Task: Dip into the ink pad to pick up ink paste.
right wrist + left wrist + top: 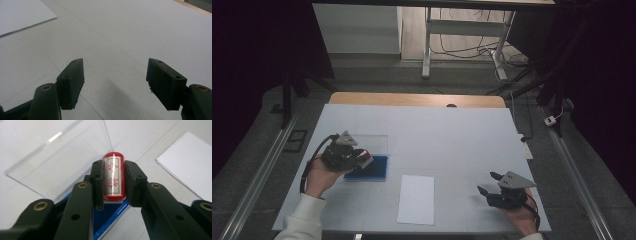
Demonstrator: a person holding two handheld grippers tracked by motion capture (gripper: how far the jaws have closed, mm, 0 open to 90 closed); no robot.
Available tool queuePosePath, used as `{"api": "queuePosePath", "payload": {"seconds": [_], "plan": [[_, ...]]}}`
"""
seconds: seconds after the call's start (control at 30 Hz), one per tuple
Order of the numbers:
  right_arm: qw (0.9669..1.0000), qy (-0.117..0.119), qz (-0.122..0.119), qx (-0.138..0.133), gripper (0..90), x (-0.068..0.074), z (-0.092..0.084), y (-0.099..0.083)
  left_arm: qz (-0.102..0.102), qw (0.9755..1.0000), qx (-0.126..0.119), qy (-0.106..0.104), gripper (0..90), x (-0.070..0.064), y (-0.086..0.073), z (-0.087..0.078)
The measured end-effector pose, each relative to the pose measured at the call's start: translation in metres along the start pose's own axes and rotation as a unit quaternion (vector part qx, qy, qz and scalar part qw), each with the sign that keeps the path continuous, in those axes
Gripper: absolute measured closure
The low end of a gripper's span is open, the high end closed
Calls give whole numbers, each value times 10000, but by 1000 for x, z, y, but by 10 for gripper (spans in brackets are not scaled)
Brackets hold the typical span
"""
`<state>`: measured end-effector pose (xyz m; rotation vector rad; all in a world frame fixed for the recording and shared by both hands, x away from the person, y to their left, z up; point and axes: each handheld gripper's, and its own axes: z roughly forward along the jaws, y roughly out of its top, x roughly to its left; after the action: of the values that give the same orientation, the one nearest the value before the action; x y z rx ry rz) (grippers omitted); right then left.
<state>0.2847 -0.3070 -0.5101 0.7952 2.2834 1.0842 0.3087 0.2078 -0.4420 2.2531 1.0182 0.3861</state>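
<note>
Left gripper view: L tool (113, 183) clamps red-lettered stamp (114, 177).

Red characters, apparently Chinese, stand inside a red frame on the white label of the red stamp (114, 177); their meaning cannot be made out

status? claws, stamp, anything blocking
Left claw shut on red cylindrical stamp, over blue ink pad. Right claw open, empty. White paper sheet unobstructed.
</note>
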Motion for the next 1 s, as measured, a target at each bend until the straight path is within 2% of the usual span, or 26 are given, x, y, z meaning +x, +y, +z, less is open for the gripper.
{"api": "queuePosePath", "payload": {"seconds": [0.2,0.3,0.47,1.0], "plan": [[10000,2,-6,6,299,0,0,0,79,9999,-12,82,710,-3,2,-6],[10000,2,-6,3,299,0,0,0,76,9997,138,186,710,-2,0,-1],[10000,-1,-7,15,300,0,0,0,7,9994,297,168,710,3,-4,9],[10000,-3,-4,35,302,0,1,-1,-117,9989,393,208,709,11,-14,29]]}}
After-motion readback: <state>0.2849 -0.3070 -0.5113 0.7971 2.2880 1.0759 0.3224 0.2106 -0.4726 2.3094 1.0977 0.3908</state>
